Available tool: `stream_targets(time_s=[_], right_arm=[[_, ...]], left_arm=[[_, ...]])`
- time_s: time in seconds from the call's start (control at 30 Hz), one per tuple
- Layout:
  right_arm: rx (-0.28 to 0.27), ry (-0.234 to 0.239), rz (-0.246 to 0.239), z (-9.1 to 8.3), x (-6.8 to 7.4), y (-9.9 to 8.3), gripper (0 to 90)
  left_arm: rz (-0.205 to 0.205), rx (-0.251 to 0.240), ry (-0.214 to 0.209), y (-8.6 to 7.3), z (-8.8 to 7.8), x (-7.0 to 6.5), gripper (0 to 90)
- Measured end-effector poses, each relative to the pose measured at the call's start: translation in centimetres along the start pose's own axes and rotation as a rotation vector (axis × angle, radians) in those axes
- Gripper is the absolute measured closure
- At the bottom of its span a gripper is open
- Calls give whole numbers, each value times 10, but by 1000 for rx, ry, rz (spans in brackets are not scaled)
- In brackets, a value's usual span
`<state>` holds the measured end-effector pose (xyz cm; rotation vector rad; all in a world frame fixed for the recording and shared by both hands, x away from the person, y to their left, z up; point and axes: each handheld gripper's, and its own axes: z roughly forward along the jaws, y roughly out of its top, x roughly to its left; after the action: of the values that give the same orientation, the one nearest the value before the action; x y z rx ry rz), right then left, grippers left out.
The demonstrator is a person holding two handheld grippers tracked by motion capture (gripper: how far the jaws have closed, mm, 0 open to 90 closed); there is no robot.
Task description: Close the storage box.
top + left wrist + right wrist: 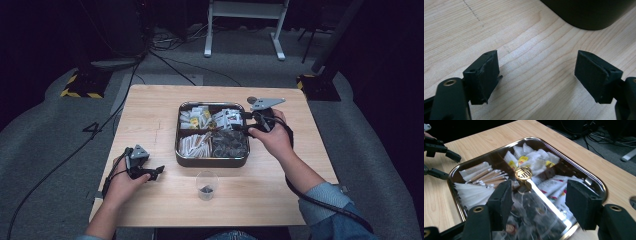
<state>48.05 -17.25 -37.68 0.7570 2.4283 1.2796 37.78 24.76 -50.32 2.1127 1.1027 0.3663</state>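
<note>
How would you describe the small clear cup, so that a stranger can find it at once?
Start from the wooden table and find the metal tray at its middle. The clear cup stands apart from the tray, nearer the person. It is the one see-through thing there, with something dark at its bottom.

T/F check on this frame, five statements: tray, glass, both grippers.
1. The tray has four compartments. True.
2. The right gripper is clamped on a packet. False: its jaws stand apart over the tray with nothing pinched between them.
3. The glass stands on the table in front of the tray, on the person's side. True.
4. The left gripper is inside the tray. False: it sits open above bare table, left of the tray.
5. The glass is empty. False: something small and dark lies at its bottom.
</note>
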Motion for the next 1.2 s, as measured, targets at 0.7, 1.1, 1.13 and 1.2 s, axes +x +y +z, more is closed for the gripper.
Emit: stream_targets(time_s=[0.7, 1.1, 1.13, 1.2], right_arm=[[26, -131, 66, -83, -30, -73, 367], [5, -169, 208, -105, -43, -134, 309], [0, -165, 215, -106, -43, -139, 305], [-8, -169, 238, -106, -42, -152, 304]], left_arm=[[34, 13, 39, -4, -4, -3, 203], [4, 4, 21, -7, -6, -1, 203], [3, 5, 19, -7, -7, -1, 203], [-3, 1, 18, -7, -7, 0, 204]])
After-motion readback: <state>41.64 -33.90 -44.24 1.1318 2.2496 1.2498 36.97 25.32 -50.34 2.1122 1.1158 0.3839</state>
